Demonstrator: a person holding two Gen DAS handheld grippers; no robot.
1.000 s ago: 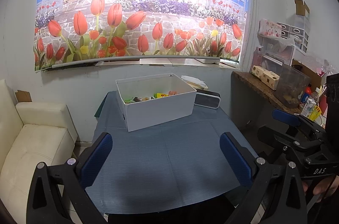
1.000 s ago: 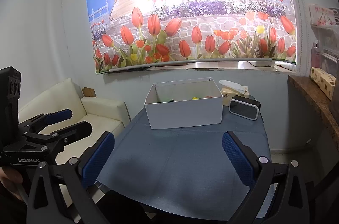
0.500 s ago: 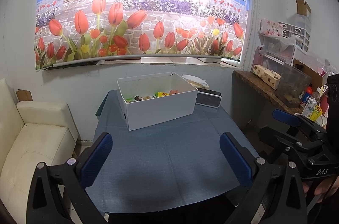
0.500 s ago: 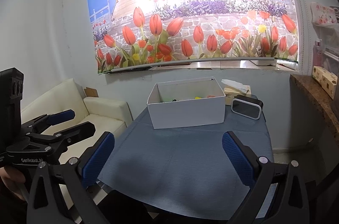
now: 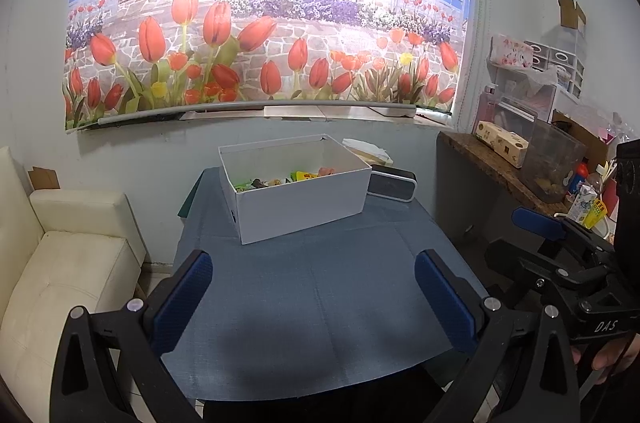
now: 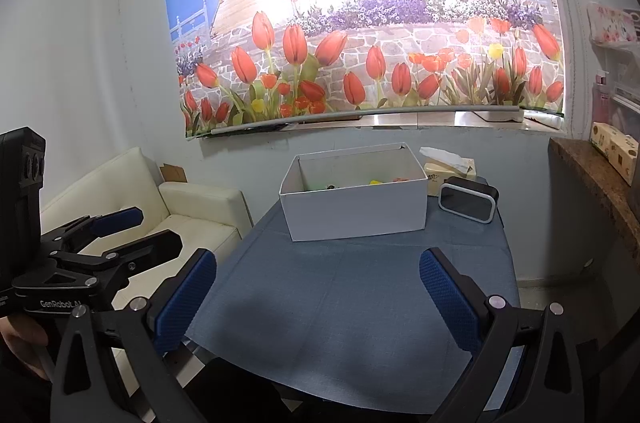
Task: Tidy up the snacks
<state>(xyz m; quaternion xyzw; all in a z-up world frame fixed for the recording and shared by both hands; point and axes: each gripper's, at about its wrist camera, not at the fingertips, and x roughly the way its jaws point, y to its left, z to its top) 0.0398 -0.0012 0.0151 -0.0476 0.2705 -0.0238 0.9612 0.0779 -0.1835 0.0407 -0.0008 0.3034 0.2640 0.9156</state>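
Observation:
A white open box stands at the far side of the blue-covered table; it also shows in the right wrist view. Several colourful snack packets lie inside it, only their tops visible in the right wrist view. My left gripper is open and empty, held above the table's near edge. My right gripper is open and empty, also back from the box. Each gripper shows in the other's view, the right and the left.
A black clock-like device and a tissue box sit right of the white box. A cream sofa stands left of the table. A cluttered wooden shelf runs along the right wall. A tulip poster hangs behind.
Both views have shifted slightly; the box sits a little higher and further right in frame. Both grippers stay open and empty.

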